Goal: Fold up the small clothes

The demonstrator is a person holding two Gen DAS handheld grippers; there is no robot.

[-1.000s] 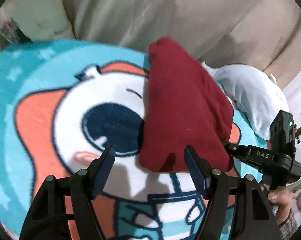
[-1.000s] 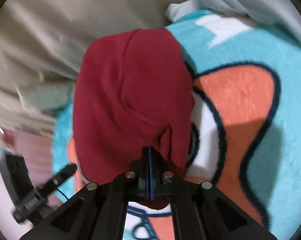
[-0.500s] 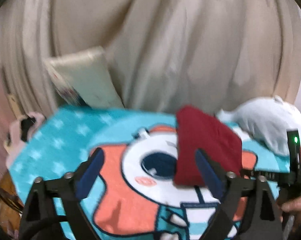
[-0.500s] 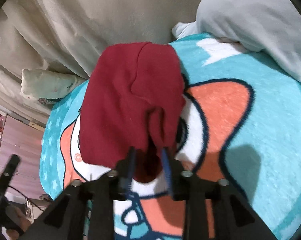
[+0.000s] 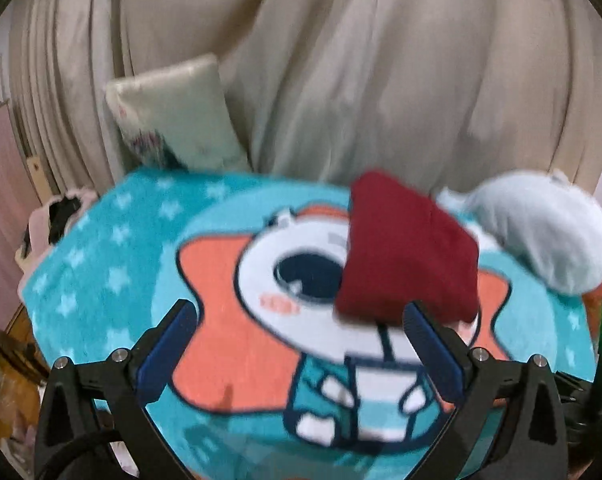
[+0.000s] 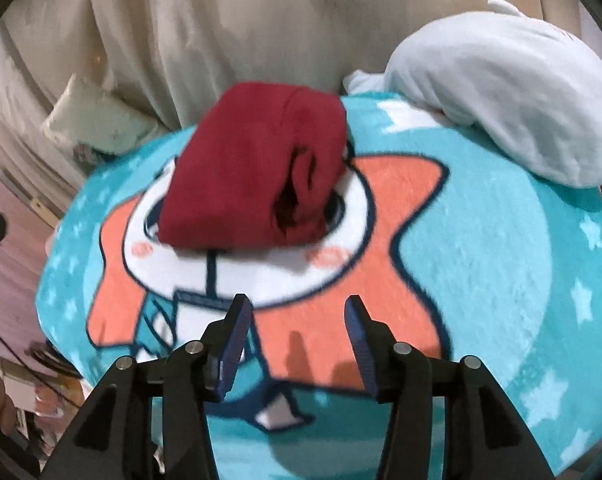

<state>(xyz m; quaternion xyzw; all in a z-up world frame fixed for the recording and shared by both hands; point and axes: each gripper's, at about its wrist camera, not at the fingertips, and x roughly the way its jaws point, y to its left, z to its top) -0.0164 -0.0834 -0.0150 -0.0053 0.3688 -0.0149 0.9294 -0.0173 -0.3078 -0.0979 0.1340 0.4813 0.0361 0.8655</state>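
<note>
Folded red garment point(image 6: 257, 172) seen ahead of both grippers, untouched; long axis running away; right gripper point(image 6: 297, 340) nearer, jaws just opened partway, empty; left gripper point(image 5: 301, 344) spread widest, empty.

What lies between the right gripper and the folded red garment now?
Only bare cartoon-print blanket, as the right wrist view shows. The right gripper, jaws just opened and empty, sits apart from the red garment.

A folded dark red fabric garment point(image 6: 257, 172) is seen lying on a turquoise cartoon-printed fleece blanket point(image 6: 493, 280), near its far edge. The right gripper point(image 6: 297, 320) is held clear of it, jaws having just been opening, nothing between them. A pale blue plush pillow point(image 6: 501, 92) is seen at the far right corner.
</note>
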